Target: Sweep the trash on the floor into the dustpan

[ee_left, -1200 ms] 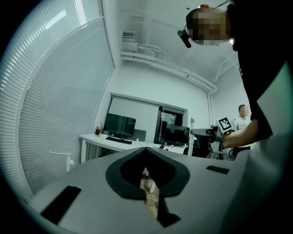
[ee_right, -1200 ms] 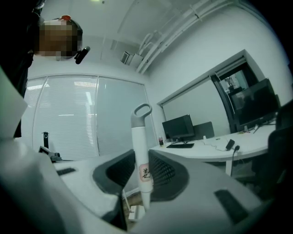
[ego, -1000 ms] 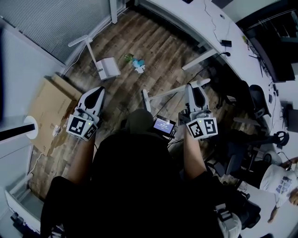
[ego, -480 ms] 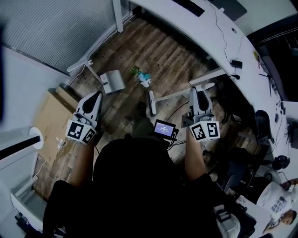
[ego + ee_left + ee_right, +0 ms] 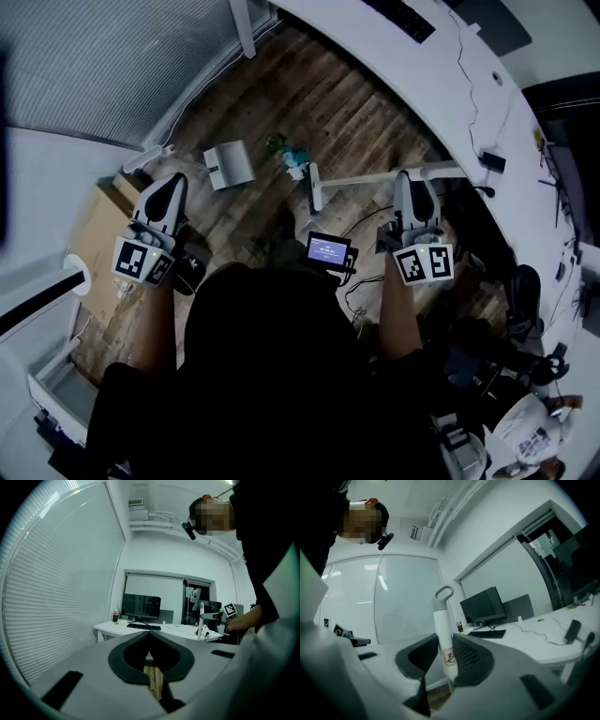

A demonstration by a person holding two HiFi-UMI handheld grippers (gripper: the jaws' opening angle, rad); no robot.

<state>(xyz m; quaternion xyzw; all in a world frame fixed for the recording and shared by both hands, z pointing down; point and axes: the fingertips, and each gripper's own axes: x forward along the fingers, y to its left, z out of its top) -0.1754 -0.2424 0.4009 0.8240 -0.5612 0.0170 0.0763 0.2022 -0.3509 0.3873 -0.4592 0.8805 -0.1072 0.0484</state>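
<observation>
The right gripper (image 5: 440,645) is clamped on the white broom handle (image 5: 441,620), which stands between its pads with a loop on top. The left gripper (image 5: 149,637) is closed tight on nothing. On the wooden floor (image 5: 356,112) ahead sits the white dustpan (image 5: 230,165), with the small green and blue trash (image 5: 292,159) between it and the broom head (image 5: 313,187). The person's dark torso hides the nearer floor, and the scraps are too small to identify.

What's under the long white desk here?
Under the long white desk, only wooden floor and a white desk leg show along its edge; anything further beneath is covered by the tabletop.
</observation>
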